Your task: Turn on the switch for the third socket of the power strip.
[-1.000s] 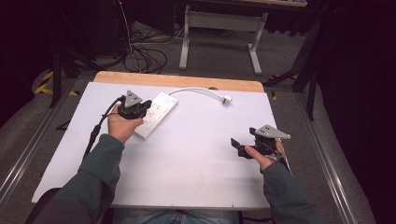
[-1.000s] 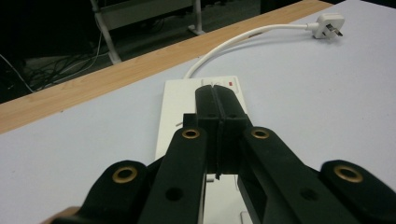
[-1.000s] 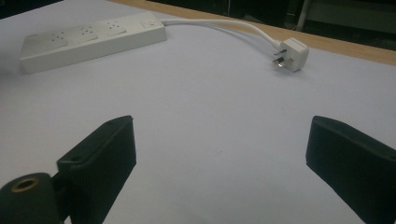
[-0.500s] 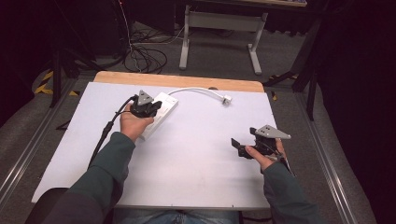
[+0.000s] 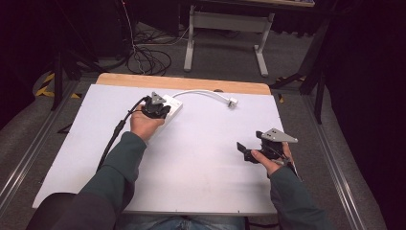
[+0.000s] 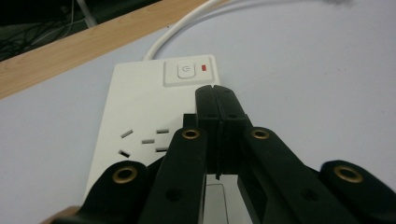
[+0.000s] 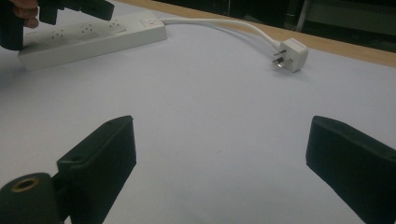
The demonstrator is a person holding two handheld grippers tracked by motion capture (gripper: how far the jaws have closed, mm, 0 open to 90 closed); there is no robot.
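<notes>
A white power strip (image 5: 165,109) is seen lying on the white desk (image 5: 191,158) toward its far left part, just short of the wooden edge (image 5: 182,84) at the back. In the left gripper view, its switch (image 6: 186,71) with a small red indicator (image 6: 204,68) is found at the far end, and a group of socket slots (image 6: 144,140) is visible nearer the camera. A white cable (image 5: 198,92) is led from the strip's far end in an arc to the right, ending in a white plug (image 5: 232,102) that lies on the desk with its pins exposed, well apart from the strip.

The left hand-held gripper (image 6: 216,95) is positioned over the power strip, and its jaws are pressed together with nothing between them. Their tips are directed at the strip's top face just short of the switch; whether the surface is actually touched cannot be told. In the high view this hand-held gripper (image 5: 155,106) is gripped by the left hand (image 5: 146,122), and a black cable (image 5: 117,132) is trailed from it toward the near left.

The right hand-held gripper (image 5: 245,149) is held by the right hand (image 5: 268,160) above the near right part of the desk, well apart from the strip and the plug. In the right gripper view its jaws are spread wide, with only bare desk between them, and nothing is held or touched. A grey three-cornered plate (image 5: 276,136) is carried on its top.
</notes>
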